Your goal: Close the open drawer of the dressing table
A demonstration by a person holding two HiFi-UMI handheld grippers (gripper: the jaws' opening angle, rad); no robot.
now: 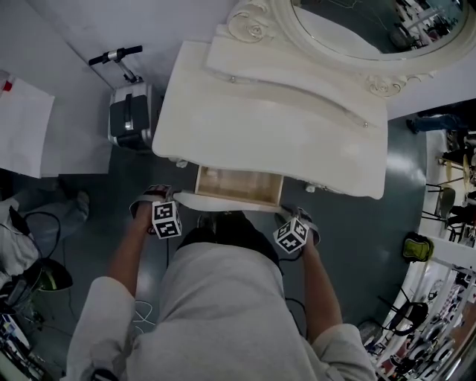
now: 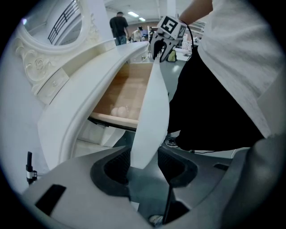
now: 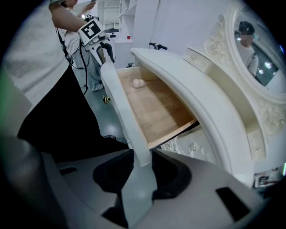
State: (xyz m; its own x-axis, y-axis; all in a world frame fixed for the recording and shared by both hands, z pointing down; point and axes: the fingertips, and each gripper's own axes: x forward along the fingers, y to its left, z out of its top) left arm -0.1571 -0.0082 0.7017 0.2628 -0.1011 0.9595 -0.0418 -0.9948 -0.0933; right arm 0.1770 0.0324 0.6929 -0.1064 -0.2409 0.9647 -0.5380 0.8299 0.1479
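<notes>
Two tongs hold the open drawer [image 1: 238, 186] by its white front board [image 1: 223, 202], one at each end. We have the left tongs [image 2: 145, 163] pinching the board's left end. In the left gripper view the board runs away from between the jaws, and both dark pads sit against its faces. The right tongs [image 3: 140, 165] pinch the opposite end the same way, with the board's edge wedged between the jaws.

The drawer stands pulled out from under the worktop [image 1: 268, 126] of the dressing table. Its wooden bottom is in plain view between the two tongs and just beyond them. A small pale round thing [image 3: 138, 83] lies on that wood, nearer the left tongs than the right.

Beyond both tongs, at the far side of the worktop, an oval mirror [image 1: 364, 22] rises in a carved frame. Out past the left tongs, away from the right ones, a grey suitcase [image 1: 130, 111] stands on the floor beside the table. Our body is close behind the front board, between the two arms.
</notes>
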